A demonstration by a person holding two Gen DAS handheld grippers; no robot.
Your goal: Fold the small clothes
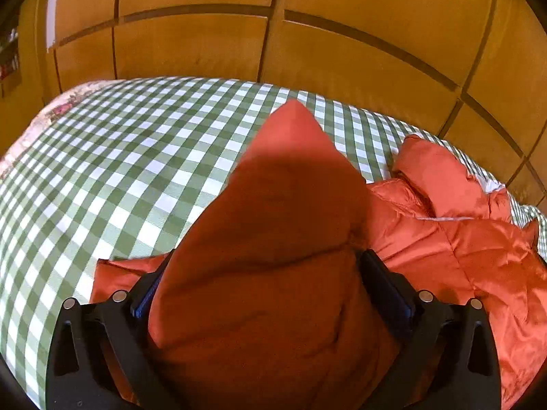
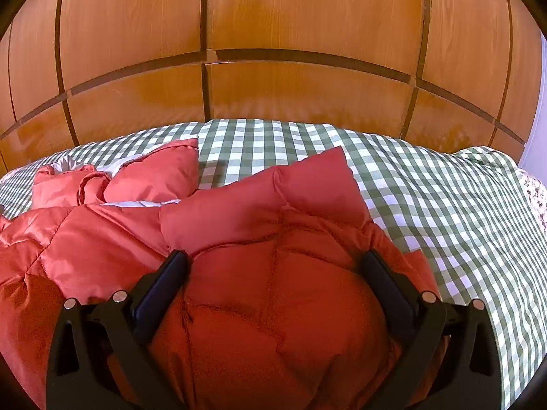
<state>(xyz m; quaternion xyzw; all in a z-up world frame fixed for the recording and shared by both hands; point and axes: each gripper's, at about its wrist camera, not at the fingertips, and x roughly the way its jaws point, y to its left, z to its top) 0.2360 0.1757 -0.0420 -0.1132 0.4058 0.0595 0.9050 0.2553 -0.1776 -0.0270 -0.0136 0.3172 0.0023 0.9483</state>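
On the checked cloth (image 2: 427,205), both grippers' fingers (image 1: 383,283) (image 2: 386,283) apparently clamping the orange quilted jacket (image 2: 266,273).

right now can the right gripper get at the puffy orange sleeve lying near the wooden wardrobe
Probably not as things stand. The right gripper has quilted orange jacket fabric bulging between its fingers, so it looks occupied. The puffy orange sleeve itself lies uncovered on the green checked cloth, to its left.

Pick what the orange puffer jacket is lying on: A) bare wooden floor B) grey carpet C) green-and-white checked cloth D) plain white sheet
C: the orange puffer jacket is spread over a green-and-white checked cloth, which shows around it in both wrist views, with wooden panels behind.
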